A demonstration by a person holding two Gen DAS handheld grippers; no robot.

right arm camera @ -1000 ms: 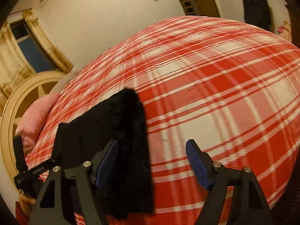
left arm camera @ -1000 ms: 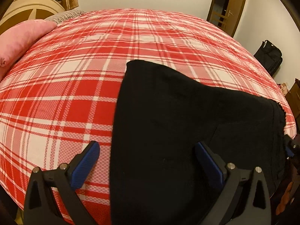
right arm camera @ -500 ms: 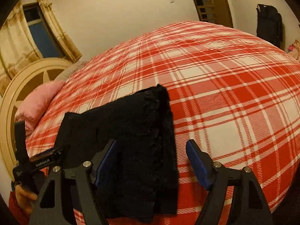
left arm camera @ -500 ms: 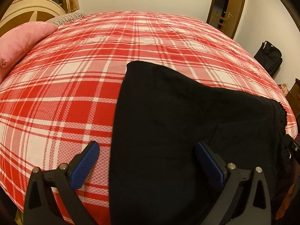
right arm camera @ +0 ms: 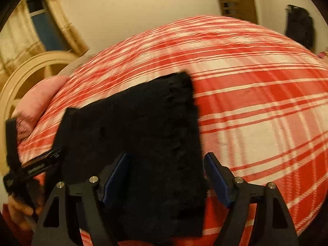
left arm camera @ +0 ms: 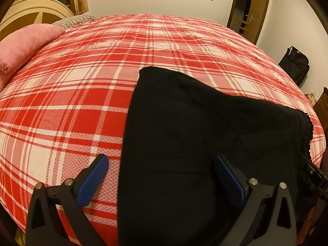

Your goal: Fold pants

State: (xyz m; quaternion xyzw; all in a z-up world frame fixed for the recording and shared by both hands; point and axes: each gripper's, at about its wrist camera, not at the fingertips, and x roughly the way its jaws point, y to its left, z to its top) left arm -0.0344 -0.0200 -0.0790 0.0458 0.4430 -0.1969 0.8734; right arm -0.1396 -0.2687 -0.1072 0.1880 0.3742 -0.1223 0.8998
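The bed (left arm camera: 86,94), under a red-and-white plaid cover, fills both views, and the black pants (left arm camera: 184,153) lie flat on its near edge, already doubled into a broad panel. Toward the headboard from the pants sits a pink pillow (left arm camera: 22,47), well apart from them. The cloth looks soft, limp and fairly thick, with a fuzzy, ragged hem on the side away from the pillow; I judge it light, likely to sag and slide on the cover if lifted at one point only. A good hold is through all layers at the near corners. The left gripper (left arm camera: 162,176) hovers with jaws apart, one finger over the pants, the other over bare cover. The right gripper (right arm camera: 167,176) straddles the hem side, jaws wide apart, clamping nothing.
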